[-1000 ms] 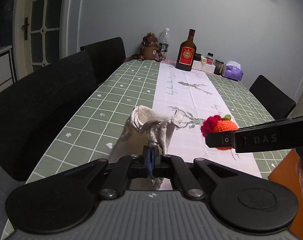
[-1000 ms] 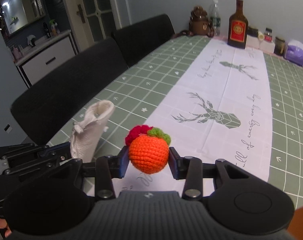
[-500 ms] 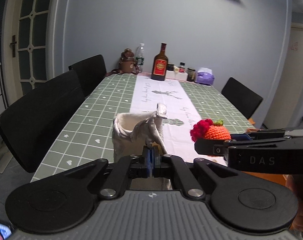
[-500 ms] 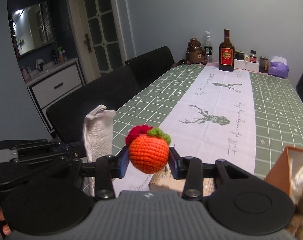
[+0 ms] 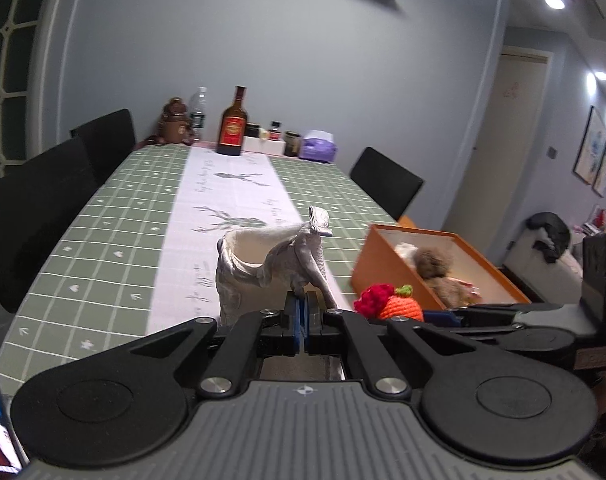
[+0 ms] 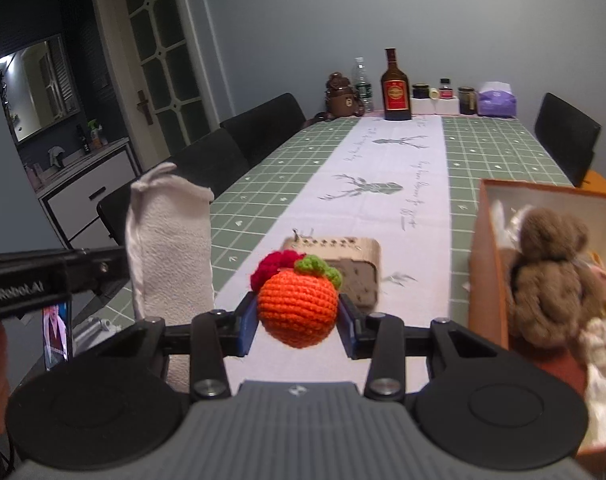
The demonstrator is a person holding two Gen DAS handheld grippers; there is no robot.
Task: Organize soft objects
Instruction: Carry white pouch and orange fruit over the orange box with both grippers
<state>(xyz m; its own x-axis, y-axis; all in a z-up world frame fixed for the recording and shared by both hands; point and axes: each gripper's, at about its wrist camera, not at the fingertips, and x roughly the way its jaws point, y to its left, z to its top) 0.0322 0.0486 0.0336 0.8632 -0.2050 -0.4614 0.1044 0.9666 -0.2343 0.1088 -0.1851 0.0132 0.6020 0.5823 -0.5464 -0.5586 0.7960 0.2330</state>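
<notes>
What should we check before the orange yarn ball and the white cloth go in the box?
1. Right gripper shut on the crochet orange: ok.
2. Left gripper shut on the white cloth: ok.
3. Orange box open on top: ok.
4. Free room in the box beside the brown plush: cannot tell.
5. Crochet orange already over the box: not ok, it is left of the box wall.
</notes>
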